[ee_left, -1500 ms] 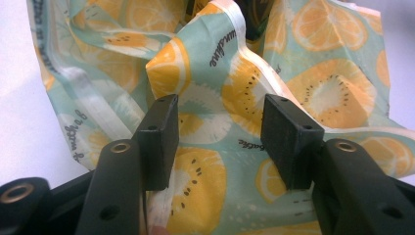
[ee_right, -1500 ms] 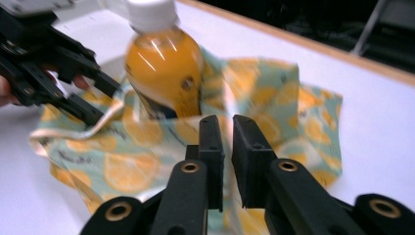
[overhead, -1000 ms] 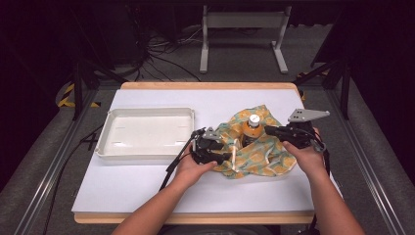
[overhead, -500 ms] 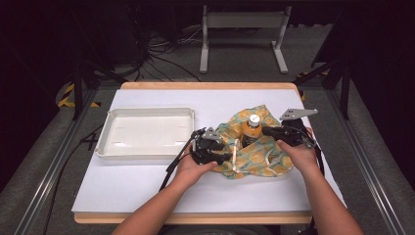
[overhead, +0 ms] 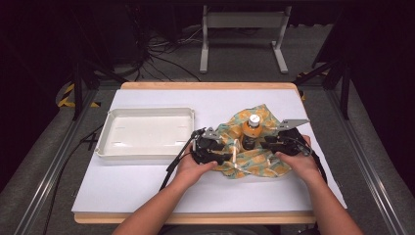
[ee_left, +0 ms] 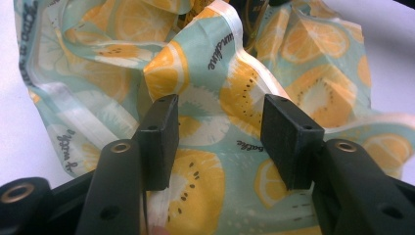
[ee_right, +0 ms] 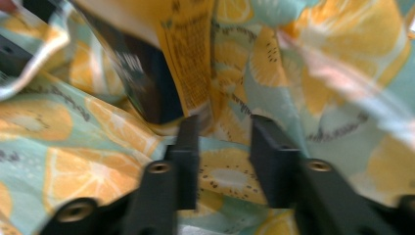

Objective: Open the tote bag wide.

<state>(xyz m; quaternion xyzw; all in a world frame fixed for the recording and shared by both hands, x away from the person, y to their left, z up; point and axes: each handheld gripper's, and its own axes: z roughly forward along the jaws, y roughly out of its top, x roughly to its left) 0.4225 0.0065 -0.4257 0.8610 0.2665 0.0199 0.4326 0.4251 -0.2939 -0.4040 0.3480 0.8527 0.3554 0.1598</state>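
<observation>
A crumpled cloth (overhead: 254,160) printed with orange and kiwi slices lies right of the table's middle. A small bottle (overhead: 253,128) with an orange label and a white cap stands upright on it. My left gripper (overhead: 223,155) lies at the cloth's left edge. Its jaws stand apart over a raised fold of the cloth (ee_left: 220,88), and the left gripper (ee_left: 220,127) grips nothing. My right gripper (overhead: 263,144) sits low at the right, pointing at the bottle's foot. The right gripper (ee_right: 224,127) has just been opening. Behind its gap lies cloth (ee_right: 73,132), with the bottle (ee_right: 147,83) just ahead to the left.
An empty white tray (overhead: 105,147) stands on the left half of the white table mat (overhead: 147,191). A grey metal stand (overhead: 242,29) and cables are on the floor beyond the far edge. Black cables trail from both grippers.
My right gripper has sunk from above the cloth's right side down to the cloth beside the bottle. The left gripper, the bottle and the tray have not moved.
</observation>
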